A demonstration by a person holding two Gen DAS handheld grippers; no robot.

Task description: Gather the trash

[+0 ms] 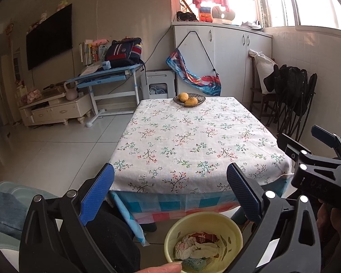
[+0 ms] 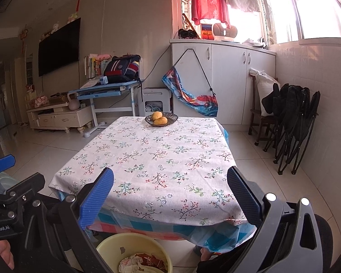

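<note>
A pale yellow bin (image 1: 229, 227) stands on the floor in front of the table, with crumpled wrappers and paper trash (image 1: 197, 245) inside. It also shows in the right wrist view (image 2: 109, 243) with trash (image 2: 143, 261). My left gripper (image 1: 170, 193) is open and empty, held above the bin at the table's near edge. My right gripper (image 2: 170, 195) is open and empty, also at the table's near edge. The right gripper shows at the right of the left wrist view (image 1: 325, 159).
The table (image 1: 193, 141) has a floral cloth and a dark plate with two yellow fruits (image 1: 188, 99) at its far end. Folded black chairs (image 1: 293, 100) lean on the right wall. A blue desk (image 1: 109, 75) and white cabinets (image 1: 227, 52) stand behind.
</note>
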